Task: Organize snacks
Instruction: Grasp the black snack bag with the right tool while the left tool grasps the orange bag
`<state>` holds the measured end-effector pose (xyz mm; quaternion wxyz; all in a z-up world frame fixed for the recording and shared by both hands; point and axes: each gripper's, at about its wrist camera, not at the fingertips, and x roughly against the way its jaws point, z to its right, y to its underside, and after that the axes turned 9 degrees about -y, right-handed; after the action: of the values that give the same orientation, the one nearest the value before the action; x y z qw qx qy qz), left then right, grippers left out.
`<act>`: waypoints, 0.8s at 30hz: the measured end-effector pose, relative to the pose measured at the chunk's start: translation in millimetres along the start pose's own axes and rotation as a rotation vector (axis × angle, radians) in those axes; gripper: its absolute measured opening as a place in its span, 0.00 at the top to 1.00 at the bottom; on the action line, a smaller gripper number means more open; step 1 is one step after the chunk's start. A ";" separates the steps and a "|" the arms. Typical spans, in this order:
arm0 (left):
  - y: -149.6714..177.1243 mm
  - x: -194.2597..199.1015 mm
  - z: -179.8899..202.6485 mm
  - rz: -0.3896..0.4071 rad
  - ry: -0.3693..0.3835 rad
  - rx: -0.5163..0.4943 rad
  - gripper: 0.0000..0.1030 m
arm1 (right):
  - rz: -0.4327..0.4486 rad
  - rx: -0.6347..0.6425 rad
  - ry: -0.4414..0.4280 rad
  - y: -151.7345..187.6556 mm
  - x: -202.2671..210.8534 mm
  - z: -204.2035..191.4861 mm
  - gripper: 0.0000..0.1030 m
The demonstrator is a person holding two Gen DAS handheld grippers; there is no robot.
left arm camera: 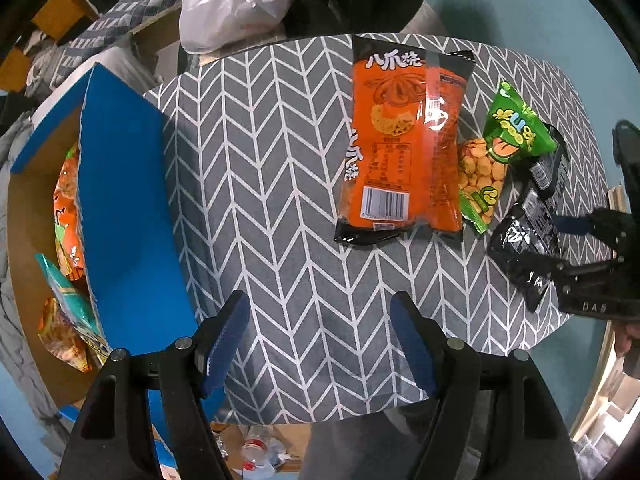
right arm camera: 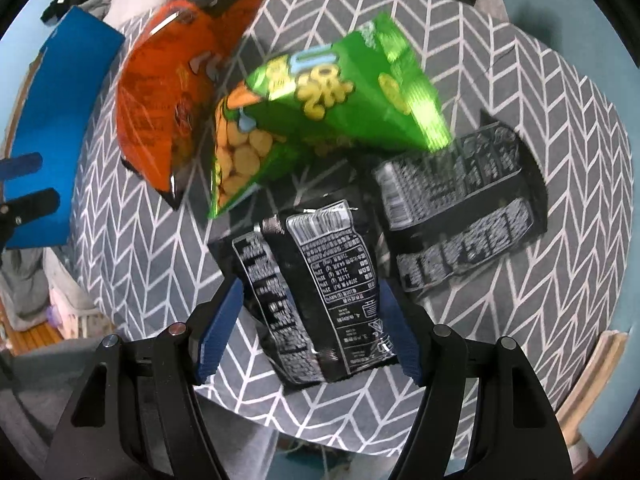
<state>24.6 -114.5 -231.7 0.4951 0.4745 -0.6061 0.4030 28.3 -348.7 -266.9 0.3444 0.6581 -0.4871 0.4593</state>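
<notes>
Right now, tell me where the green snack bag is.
In the left wrist view the green snack bag lies on the patterned table, right of the orange bag, with black packets beside it.

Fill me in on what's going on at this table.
A person with a gripper in each hand is sorting snacks. The right gripper straddles a black packet, jaws open. The left gripper hangs open over bare cloth. An orange bag, a green bag and another black packet wait; the blue box already holds some.
</notes>
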 end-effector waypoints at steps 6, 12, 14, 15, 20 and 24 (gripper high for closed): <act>1.9 -3.9 -0.8 -0.005 -0.009 -0.024 0.28 | 0.007 -0.048 0.021 10.6 -7.6 -5.5 0.30; -0.4 -6.6 -1.8 -0.005 -0.003 -0.044 0.28 | 0.026 -0.138 0.062 10.5 -24.3 -14.4 0.29; -2.9 -6.1 -0.9 -0.003 0.002 -0.050 0.28 | 0.027 -0.149 0.073 7.9 -27.4 -16.8 0.28; -3.6 -6.0 -0.4 -0.002 0.006 -0.052 0.28 | 0.028 -0.159 0.083 7.0 -29.3 -18.4 0.28; -10.2 -6.8 2.0 -0.003 0.031 -0.059 0.28 | 0.026 -0.187 0.133 -0.9 -40.6 -31.4 0.28; -20.0 -4.2 4.8 0.006 0.056 -0.057 0.22 | 0.021 -0.196 0.164 -4.3 -48.3 -41.6 0.28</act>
<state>43.3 -122.9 -236.3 0.5237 0.4470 -0.6048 0.4003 16.2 -294.3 -298.2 0.4407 0.5765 -0.5068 0.4654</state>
